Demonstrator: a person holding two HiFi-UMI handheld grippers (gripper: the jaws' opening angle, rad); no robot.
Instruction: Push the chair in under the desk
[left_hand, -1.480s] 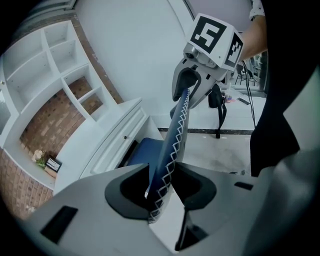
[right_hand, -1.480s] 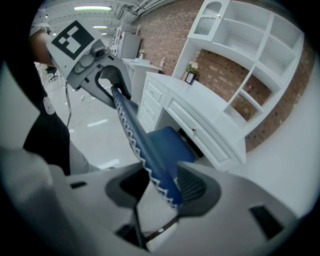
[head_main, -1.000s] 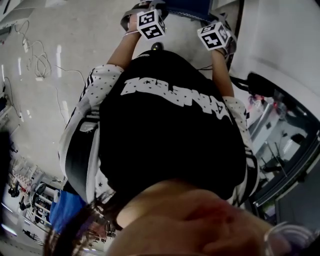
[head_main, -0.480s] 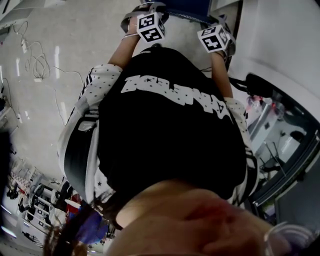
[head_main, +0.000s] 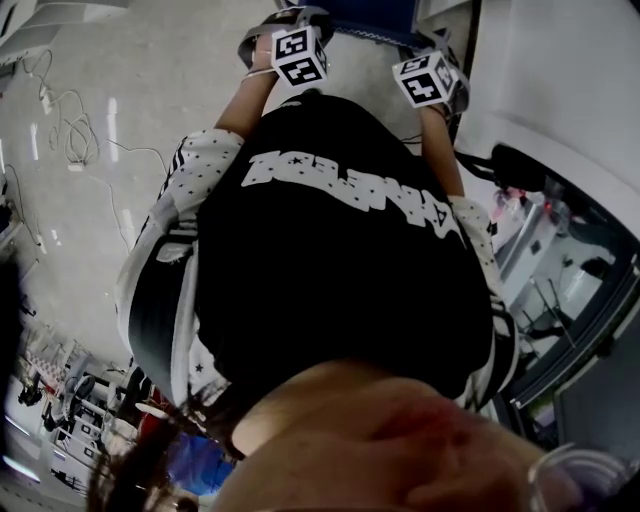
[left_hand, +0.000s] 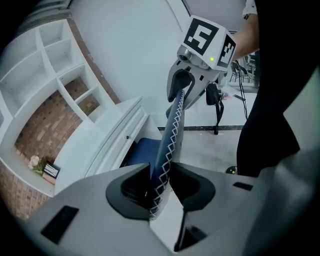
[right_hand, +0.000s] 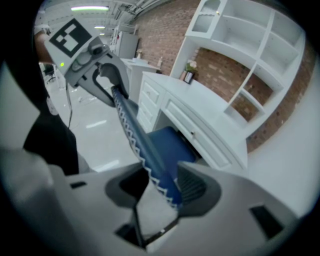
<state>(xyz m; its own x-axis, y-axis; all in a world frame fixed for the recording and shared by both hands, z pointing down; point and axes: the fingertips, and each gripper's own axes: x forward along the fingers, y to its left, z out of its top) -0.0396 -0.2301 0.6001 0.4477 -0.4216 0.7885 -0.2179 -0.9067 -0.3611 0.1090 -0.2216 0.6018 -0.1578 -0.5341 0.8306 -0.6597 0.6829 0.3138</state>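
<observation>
Stands over the chair and grips the top edge of its blue backrest (left_hand: 170, 130) with both tools, at the top of the head view. Clamps the left gripper (left_hand: 159, 184) on that edge at the bottom centre of its own view: jaws at a middling spread, just closed further, with the white zigzag stitching between them. Holds the right gripper (right_hand: 156, 184) on the same edge further along, jaws a little wider, with the padded rim between them and lying against the ribbed pad (right_hand: 191, 186) on the right of the frame. Carries 2 marker cubes (head_main: 298, 55) side by side at the top of the head view, above a black printed shirt (head_main: 340, 270) filling the middle.

Places the blue seat (right_hand: 172, 142) just past the backrest, with its far part under the front edge of the white desk (right_hand: 200, 107), in the kneehole beside a stack of drawers (right_hand: 149, 102). Shows white open shelving (left_hand: 55, 60) against a brick wall (left_hand: 35, 130) above the desk in the upper left of the left gripper view. Shows a small plant (right_hand: 190, 65) on the desktop in the right gripper view. Shows loose cables (head_main: 70, 120) on the pale floor (head_main: 150, 80) at the left of the head view.
</observation>
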